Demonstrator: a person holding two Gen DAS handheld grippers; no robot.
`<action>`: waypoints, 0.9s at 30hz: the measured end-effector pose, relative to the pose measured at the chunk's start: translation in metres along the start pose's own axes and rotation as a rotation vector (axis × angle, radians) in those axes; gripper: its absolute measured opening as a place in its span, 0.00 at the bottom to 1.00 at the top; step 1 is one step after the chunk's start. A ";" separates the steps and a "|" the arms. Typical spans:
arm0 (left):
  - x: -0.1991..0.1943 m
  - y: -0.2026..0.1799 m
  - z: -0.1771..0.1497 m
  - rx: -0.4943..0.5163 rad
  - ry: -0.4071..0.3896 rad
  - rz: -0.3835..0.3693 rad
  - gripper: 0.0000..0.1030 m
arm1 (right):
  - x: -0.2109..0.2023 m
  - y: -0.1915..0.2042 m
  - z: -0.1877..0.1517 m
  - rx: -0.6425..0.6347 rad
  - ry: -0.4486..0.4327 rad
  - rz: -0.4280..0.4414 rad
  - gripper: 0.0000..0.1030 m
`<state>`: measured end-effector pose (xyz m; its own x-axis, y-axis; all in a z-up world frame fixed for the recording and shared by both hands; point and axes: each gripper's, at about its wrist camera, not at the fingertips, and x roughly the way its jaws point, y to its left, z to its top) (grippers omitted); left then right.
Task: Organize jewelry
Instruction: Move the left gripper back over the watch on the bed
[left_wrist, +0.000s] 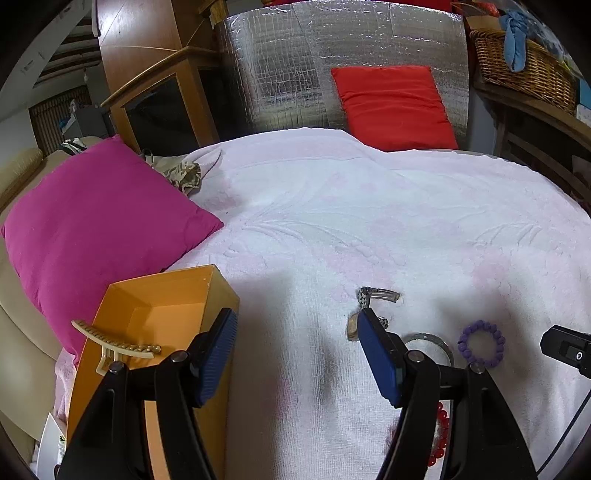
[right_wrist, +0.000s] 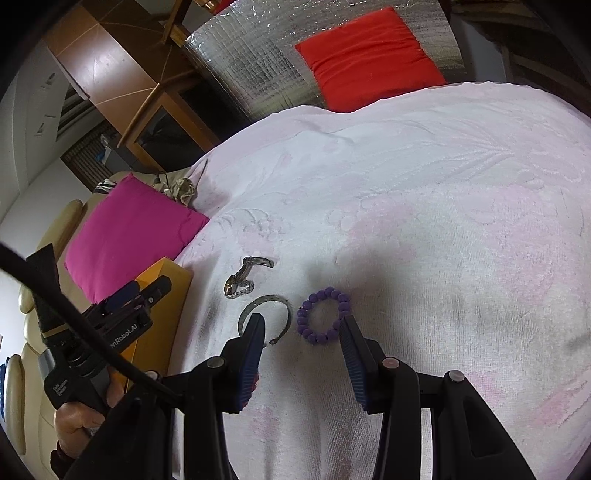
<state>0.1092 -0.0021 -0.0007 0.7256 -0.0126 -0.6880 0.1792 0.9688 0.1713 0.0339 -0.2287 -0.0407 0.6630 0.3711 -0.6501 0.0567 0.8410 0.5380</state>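
Only my left view shows one hair clip (left_wrist: 122, 345) on the orange box (left_wrist: 166, 295), lower left, and red beads (left_wrist: 441, 432). Right view counts one watch (right_wrist: 240, 282), one bangle (right_wrist: 266, 317), one purple bracelet (right_wrist: 325, 315). My left gripper (left_wrist: 297, 332) and right gripper (right_wrist: 303, 330) both gape empty.

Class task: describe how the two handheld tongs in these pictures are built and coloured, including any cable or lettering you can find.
Both tongs have black linkage arms with round silvery pivot pins, ending in flat blue ribbed pads. From the right wrist view, the left tool's body is black, with white lettering ending in "Robot.AI" and a small label lower down. A thick black cable runs across it.
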 end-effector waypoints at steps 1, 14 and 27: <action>0.000 0.000 0.000 0.003 -0.001 0.002 0.66 | 0.000 0.000 0.000 0.000 -0.001 0.001 0.44; 0.010 -0.003 -0.001 0.014 0.025 0.007 0.66 | 0.003 -0.010 0.004 0.031 0.006 -0.003 0.44; 0.045 -0.002 -0.005 -0.051 0.128 -0.117 0.67 | 0.023 -0.022 0.009 0.048 0.059 -0.021 0.43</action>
<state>0.1383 -0.0033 -0.0355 0.6104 -0.0978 -0.7861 0.2210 0.9740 0.0504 0.0548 -0.2426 -0.0629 0.6166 0.3768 -0.6913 0.1071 0.8297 0.5478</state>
